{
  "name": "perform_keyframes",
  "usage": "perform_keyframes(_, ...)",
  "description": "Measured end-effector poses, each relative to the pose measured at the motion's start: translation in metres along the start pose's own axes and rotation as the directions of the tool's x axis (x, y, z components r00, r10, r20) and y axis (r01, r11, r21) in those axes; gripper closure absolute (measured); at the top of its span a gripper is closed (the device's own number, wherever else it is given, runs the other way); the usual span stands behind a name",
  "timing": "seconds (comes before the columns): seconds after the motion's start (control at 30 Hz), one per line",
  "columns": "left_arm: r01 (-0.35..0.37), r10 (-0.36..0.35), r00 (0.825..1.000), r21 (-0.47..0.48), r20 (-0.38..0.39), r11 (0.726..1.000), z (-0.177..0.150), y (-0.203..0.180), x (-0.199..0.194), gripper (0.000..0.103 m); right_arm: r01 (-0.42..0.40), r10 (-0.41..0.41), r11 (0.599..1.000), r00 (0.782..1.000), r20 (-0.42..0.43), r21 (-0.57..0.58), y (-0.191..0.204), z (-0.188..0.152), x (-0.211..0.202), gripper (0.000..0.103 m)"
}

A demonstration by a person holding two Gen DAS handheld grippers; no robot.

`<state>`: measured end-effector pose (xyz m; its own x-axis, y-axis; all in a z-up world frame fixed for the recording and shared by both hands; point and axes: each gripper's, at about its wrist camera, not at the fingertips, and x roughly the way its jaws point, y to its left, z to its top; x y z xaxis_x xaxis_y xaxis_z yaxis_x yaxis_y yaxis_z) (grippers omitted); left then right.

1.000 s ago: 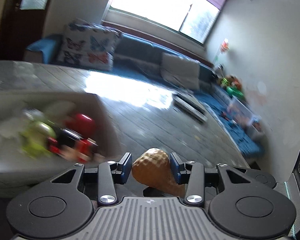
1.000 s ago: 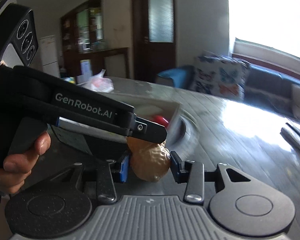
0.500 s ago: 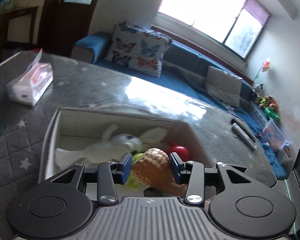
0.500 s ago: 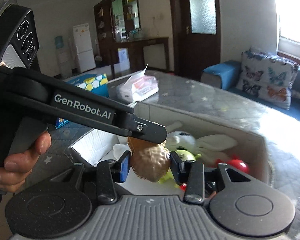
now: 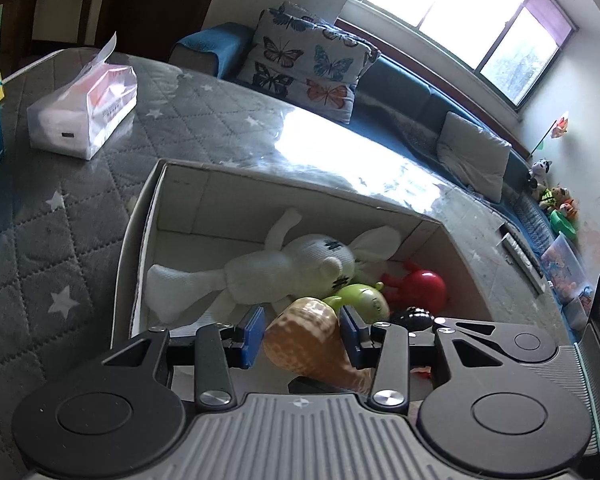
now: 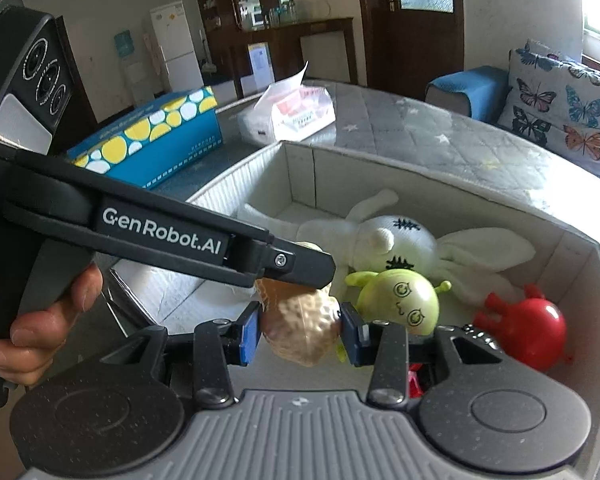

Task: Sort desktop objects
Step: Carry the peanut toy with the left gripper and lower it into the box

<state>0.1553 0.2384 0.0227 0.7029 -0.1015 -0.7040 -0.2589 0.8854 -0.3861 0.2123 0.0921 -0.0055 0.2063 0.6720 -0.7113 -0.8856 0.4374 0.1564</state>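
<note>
A tan drumstick toy (image 5: 308,340) is gripped at both ends. My left gripper (image 5: 303,334) is shut on its narrow end, my right gripper (image 6: 300,332) on its knobbly end (image 6: 300,332). Both hold it just above the near part of an open white box (image 5: 140,232). The left gripper's body (image 6: 172,236) crosses the right wrist view. In the box lie a white plush rabbit (image 5: 284,268), a green round toy (image 6: 400,300), a red round toy (image 6: 528,332) and a dark toy (image 5: 414,316).
The box stands on a grey quilted table (image 5: 40,208). A tissue pack (image 5: 84,108) and a blue box with yellow dots (image 6: 152,140) stand beyond it. A sofa with butterfly cushions (image 5: 308,64) lies behind the table.
Both grippers swung left with the drumstick toy, from over the bare table to over the white box, and came lower into it.
</note>
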Motion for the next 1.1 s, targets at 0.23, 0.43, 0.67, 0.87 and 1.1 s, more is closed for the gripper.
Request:
perform_keyframes(0.23,-0.019,0.020,1.000,0.020,-0.009,1.000,-0.002,-0.002,0.003,0.058,-0.013,0.014,1.000,0.999,-0.035,0.025,-0.002,0.002,0.008,0.062)
perform_keyframes(0.43,-0.035,0.036,0.999,0.037,-0.020,0.999,-0.003,-0.005,0.005,0.059,-0.014,0.015,1.000,0.999,-0.047,0.025,0.001,0.003,0.007,0.061)
perform_keyframes(0.67,-0.052,0.053,0.998,0.055,-0.017,0.997,-0.005,-0.007,0.006,0.058,-0.011,0.012,1.000,0.999,-0.048,0.023,0.003,0.004,0.008,0.061)
perform_keyframes(0.87,-0.072,0.072,0.997,0.064,0.003,0.995,-0.005,-0.009,0.004,0.058,-0.013,0.014,1.000,0.999,-0.048,0.023,0.000,0.004,0.009,0.061)
perform_keyframes(1.1,-0.101,0.099,0.995,0.084,0.028,0.991,-0.005,-0.011,0.003,0.058,-0.014,0.015,1.000,0.999,-0.047,0.021,0.000,0.004,0.009,0.061)
